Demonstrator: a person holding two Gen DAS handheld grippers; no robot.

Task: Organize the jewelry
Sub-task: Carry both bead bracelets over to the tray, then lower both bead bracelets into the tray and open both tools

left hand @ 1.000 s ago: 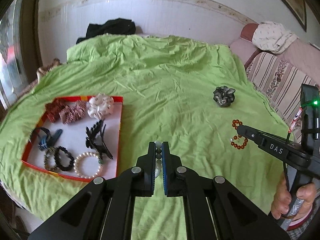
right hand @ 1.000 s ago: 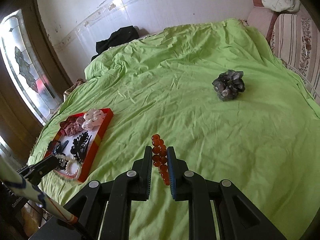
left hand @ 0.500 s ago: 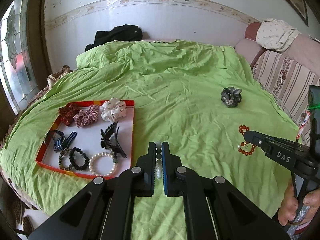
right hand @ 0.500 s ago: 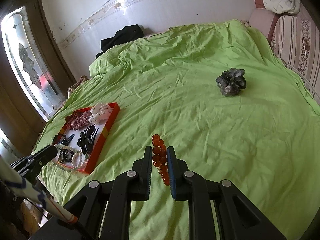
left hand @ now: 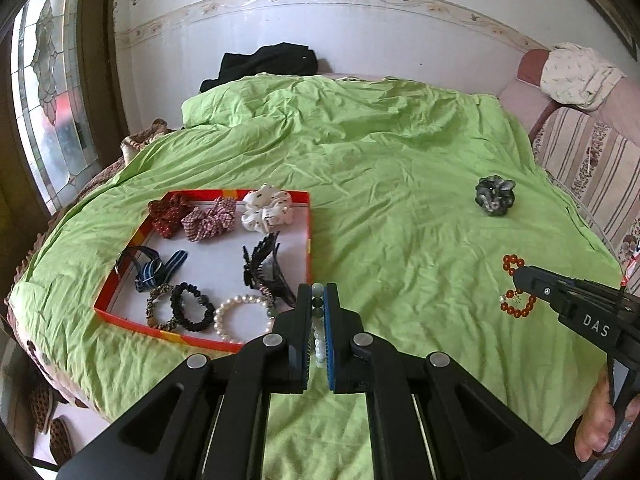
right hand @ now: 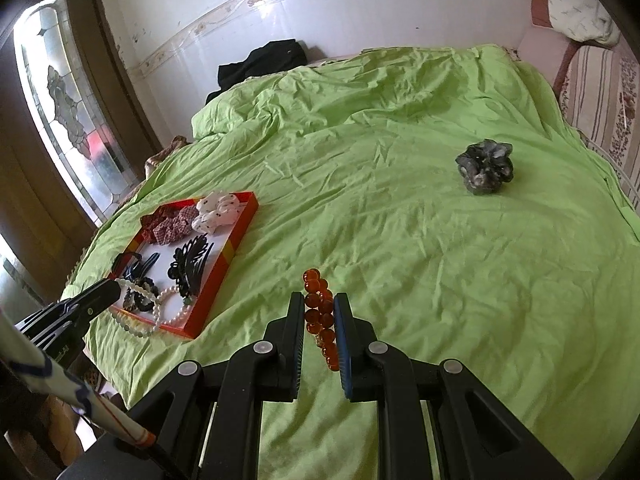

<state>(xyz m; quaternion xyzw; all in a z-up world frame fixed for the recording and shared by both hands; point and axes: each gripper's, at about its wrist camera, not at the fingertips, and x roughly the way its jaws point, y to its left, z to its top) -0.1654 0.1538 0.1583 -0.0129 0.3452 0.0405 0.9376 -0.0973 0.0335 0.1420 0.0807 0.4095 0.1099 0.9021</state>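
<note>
Bed (left hand: 380, 184) under a wrinkled green cover, filling both views; striped sofa (left hand: 588, 160) at 3 o'clock of it, black garment (left hand: 268, 62) at its far edge near 12.

Red-rimmed tray (left hand: 308, 224) with a white floor, lying on the cover at 9 o'clock in the left wrist view. Inside: red scrunchie (left hand: 168, 214), checked scrunchie (left hand: 210, 222) and white scrunchie (left hand: 266, 210) along the far side, blue hair tie (left hand: 154, 268), black claw clip (left hand: 262, 276) near the right rim, dark hair ties (left hand: 180, 310) and pearl bracelet (left hand: 240, 316) by the near rim.

Grey scrunchie (right hand: 486, 170) alone on the cover at 2 o'clock, well apart from the tray.

Left tool (left hand: 318, 320) pressed together, pinching a pale green bead bracelet (left hand: 317, 304) just over the tray's near right corner.

Right tool (right hand: 320, 320) pinching an amber bead bracelet (right hand: 318, 308), held above bare cover to the right of the tray; loops hanging either side of the tip in the left wrist view.
</note>
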